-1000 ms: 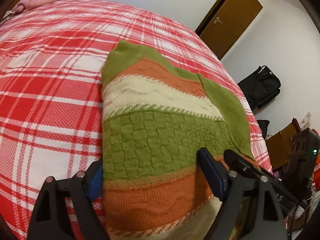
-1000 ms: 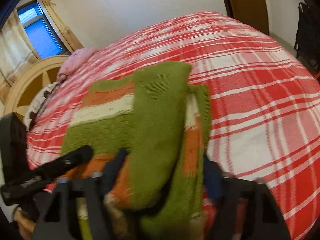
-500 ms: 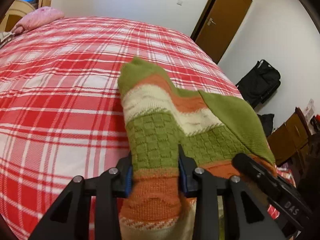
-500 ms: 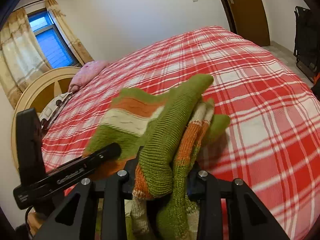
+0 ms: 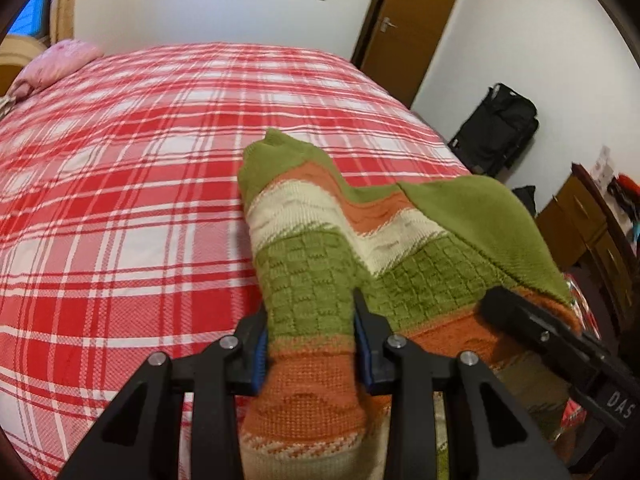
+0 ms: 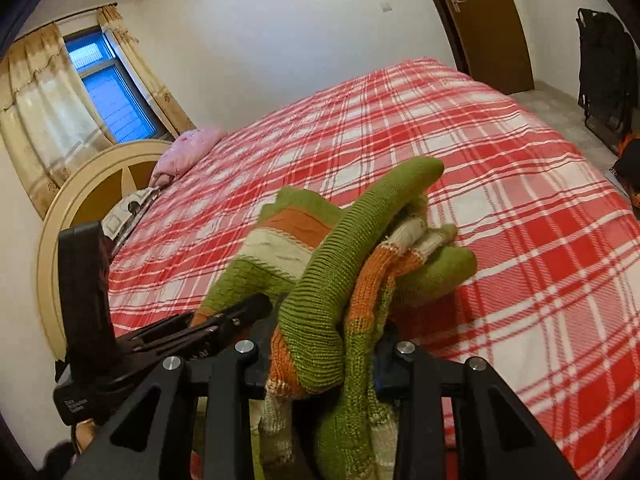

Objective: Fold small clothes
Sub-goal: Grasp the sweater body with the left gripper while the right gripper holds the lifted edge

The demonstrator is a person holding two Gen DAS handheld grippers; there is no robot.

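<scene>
1. The knit sweater [image 5: 320, 272], striped green, orange and cream, is held up over the near end of the bed [image 5: 132, 184]. It's bunched at both ends and sags a bit in the middle.
2. The far green corner pokes out toward the middle of the bed. Can't tell whether that tip touches the cover or just hangs above it.
3. Left gripper [image 5: 310, 344]: jaws pinching a gathered strip of the sweater, right where the green basket-weave band meets the orange stripe. The blue pads are pressed into the knit on both sides.
4. Right gripper [image 6: 320, 360]: jaws clamped on a thick wad of the same sweater, with a fat green ribbed roll and orange/cream layers squeezed between them. A green sleeve-like bit sticks up and forward out of the wad.
5. Each gripper shows up in the other's camera, so they're side by side, pretty close.
6. The bed has a red and white plaid cover, with a pink pillow [image 6: 188, 152] at the far end by the rounded headboard [image 6: 80, 184].
7. Around the room: a curtained window [image 6: 108, 92], a brown door [image 5: 412, 28], and a black bag [image 5: 500, 128] on the floor against the wall.
</scene>
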